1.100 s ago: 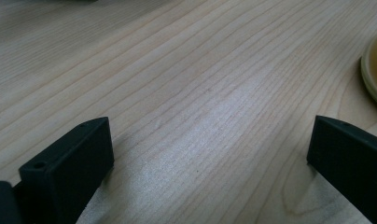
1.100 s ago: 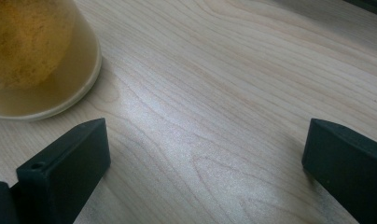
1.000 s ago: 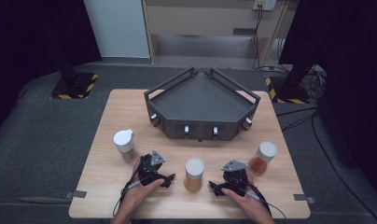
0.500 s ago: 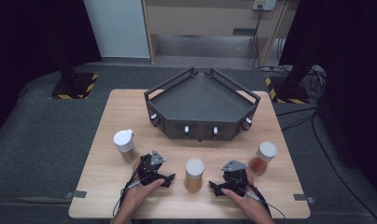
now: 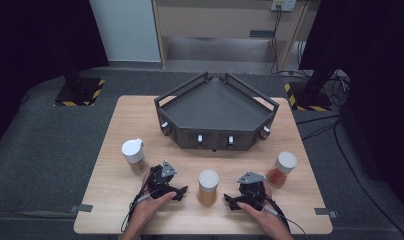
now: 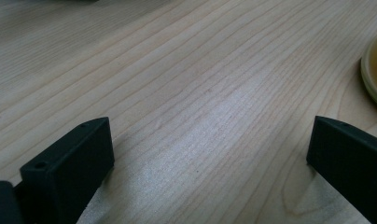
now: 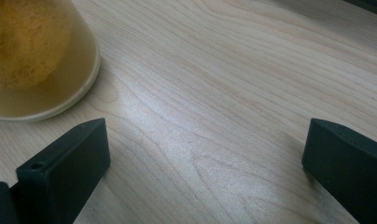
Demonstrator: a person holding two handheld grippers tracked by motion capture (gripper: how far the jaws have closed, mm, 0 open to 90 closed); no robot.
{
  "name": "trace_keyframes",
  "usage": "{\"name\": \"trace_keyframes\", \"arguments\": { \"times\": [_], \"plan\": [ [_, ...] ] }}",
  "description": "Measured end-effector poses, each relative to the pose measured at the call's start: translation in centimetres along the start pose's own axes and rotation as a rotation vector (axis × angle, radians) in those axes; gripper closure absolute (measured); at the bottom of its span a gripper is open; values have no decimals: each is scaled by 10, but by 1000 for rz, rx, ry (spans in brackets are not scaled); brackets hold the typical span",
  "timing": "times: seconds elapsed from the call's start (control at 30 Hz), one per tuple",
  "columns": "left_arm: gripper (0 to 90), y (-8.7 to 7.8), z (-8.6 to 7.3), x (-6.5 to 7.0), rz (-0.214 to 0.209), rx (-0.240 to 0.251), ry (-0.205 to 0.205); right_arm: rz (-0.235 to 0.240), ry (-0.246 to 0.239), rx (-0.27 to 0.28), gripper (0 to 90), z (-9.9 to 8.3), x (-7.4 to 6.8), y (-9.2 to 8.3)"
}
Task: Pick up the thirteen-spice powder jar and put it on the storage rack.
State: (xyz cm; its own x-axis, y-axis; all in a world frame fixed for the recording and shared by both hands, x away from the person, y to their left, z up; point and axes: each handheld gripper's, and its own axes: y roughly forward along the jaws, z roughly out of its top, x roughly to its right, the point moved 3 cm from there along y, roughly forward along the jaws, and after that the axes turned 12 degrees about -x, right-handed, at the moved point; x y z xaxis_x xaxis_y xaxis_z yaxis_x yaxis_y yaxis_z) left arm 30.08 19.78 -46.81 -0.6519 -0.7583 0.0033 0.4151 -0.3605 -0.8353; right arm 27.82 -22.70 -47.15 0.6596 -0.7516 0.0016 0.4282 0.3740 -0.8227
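Three white-lidded jars stand on the wooden table [image 5: 120, 125]: a brownish one [image 5: 133, 155] at the left, a yellow one [image 5: 208, 186] at the front centre, an orange-red one [image 5: 282, 169] at the right. My left gripper [image 5: 171, 187] rests on the table just left of the yellow jar, held by a hand. My right gripper [image 5: 238, 195] rests just right of that jar. In the left gripper view the gripper [image 6: 210, 149] stands open over bare wood, the jar's base [image 6: 375, 70] at the right edge. The right gripper [image 7: 205, 149] is open too, the yellow jar [image 7: 32, 51] at its upper left.
A dark angular tray [image 5: 217, 107] with raised rails and small knobs on its front wall sits at the table's back centre. Bare wood runs between the tray and the jars. Dark floor surrounds the table, with striped stand bases at both back sides.
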Motion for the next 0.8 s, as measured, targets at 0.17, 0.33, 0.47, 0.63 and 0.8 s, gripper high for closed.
{"name": "trace_keyframes", "arguments": {
  "times": [0.17,0.33,0.47,0.63,0.8],
  "plan": [
    [12,-7,2,-2,-4,16,-12,0,0,0,10,0,0,0],
    [11,-16,6,-4,-6,22,-6,-1,0,0,10,0,0,0],
    [12,-22,9,-7,-10,30,-8,-2,3,0,10,0,-1,0],
    [12,-29,14,-7,-8,33,3,-6,9,-1,10,0,-2,0],
    [12,-34,18,-8,-7,38,11,-10,13,-1,9,-1,-3,-1]
  ]
}}
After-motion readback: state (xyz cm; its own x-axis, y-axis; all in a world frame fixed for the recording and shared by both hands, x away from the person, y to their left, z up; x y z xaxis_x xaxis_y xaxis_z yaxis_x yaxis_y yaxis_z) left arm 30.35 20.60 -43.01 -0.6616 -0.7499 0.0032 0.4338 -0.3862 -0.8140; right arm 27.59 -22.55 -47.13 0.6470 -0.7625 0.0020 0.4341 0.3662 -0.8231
